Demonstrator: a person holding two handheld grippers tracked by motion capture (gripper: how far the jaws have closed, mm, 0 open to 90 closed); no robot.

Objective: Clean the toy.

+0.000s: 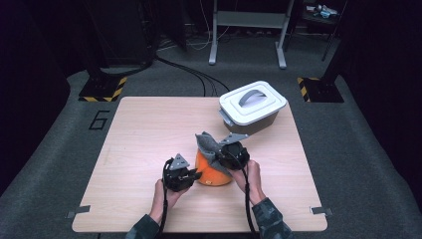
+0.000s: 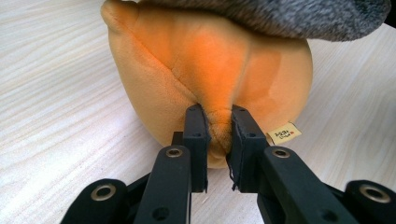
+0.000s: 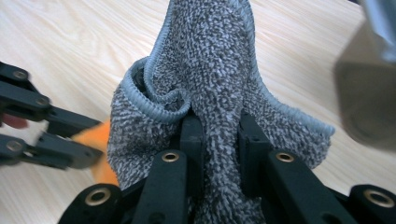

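Observation:
An orange plush toy [image 1: 214, 175] sits on the wooden table [image 1: 144, 129] near its front edge. A grey knitted cloth [image 1: 209, 144] is draped over its top. My left gripper [image 1: 195, 175] comes at the toy from the left. In the left gripper view it [image 2: 218, 126] is shut on a pinched fold of the orange plush [image 2: 210, 60], beside a small yellow label [image 2: 285, 134]. My right gripper [image 1: 220, 152] sits over the toy from the right. In the right gripper view it [image 3: 219, 130] is shut on a bunched ridge of the grey cloth [image 3: 210, 60].
A grey box with a white handled lid [image 1: 253, 106] stands at the table's back right, close behind the toy. It looms blurred at the right in the right gripper view [image 3: 369, 93]. Bare tabletop lies to the left and back left.

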